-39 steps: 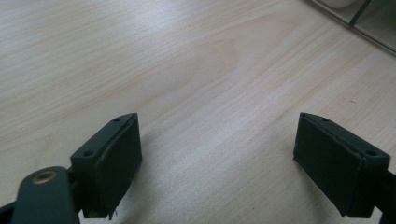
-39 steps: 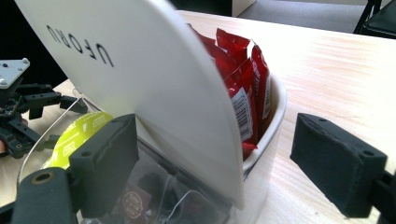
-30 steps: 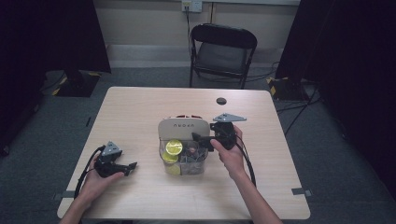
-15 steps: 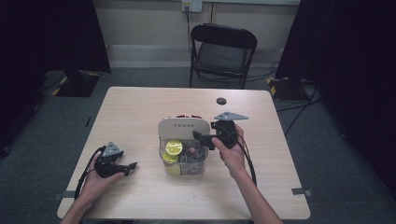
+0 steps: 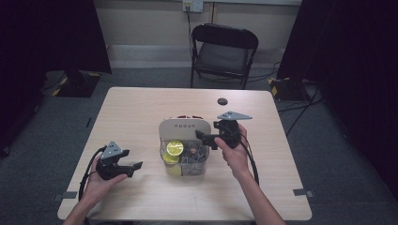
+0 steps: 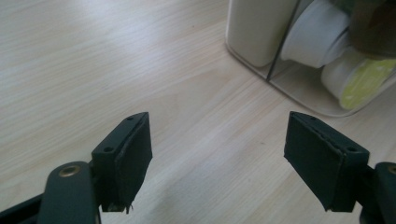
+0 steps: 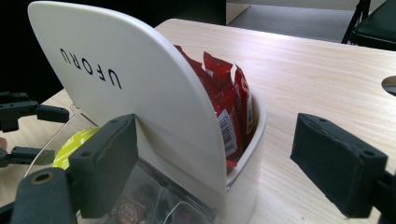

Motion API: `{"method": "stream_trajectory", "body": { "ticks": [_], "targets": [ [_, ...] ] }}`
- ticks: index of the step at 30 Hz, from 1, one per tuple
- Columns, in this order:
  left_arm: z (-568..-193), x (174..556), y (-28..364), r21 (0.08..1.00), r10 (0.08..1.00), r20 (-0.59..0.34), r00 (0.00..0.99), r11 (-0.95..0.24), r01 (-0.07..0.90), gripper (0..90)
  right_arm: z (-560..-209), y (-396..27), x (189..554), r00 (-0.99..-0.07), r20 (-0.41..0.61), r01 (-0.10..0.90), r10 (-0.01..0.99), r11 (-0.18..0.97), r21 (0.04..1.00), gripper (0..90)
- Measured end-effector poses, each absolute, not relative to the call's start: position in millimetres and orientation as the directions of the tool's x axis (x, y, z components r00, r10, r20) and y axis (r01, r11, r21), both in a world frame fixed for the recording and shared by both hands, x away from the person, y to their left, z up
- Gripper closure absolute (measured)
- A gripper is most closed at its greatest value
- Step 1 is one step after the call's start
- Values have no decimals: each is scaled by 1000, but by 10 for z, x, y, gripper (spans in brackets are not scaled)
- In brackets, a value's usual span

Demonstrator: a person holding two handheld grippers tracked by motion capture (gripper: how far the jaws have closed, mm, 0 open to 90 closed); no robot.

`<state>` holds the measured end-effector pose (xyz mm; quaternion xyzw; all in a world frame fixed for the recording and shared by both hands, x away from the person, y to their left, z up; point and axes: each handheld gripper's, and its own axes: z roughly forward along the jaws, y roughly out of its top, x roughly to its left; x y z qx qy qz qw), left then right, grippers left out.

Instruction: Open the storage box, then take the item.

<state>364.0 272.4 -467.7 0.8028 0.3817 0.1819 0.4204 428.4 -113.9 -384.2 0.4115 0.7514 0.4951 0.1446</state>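
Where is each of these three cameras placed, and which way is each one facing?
High view: sits above the person's side, looking forward and down on the table; shows both forearms, the left gripper and right gripper.
Left gripper view: rides that gripper, looking along its open jaws over bare tabletop toward the organizer.
Right gripper view: rides that gripper, jaws open around the organizer's white divider, red packets behind.
Shared: all three show the organizer; the right gripper view also catches the left gripper's jaws.

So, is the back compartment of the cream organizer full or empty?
Full. Red packets stand packed upright behind the tall panel of the cream organizer, filling that compartment.
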Motion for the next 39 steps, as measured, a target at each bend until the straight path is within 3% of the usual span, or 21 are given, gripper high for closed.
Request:
{"method": "stream_trajectory", "body": {
  "ticks": [19, 39],
  "targets": [
    [-4427, 3564, 2555, 862, 711, -69, 700, -311, 401, 233, -3842, -1144, 4294, -621, 196, 479, 759, 170, 861, 139],
    [-4109, 3563, 2328, 906, 633, -89, 769, -270, 327, 302, -3825, -1135, 4313, -629, 200, 477, 751, 171, 862, 134]
  ]
}}
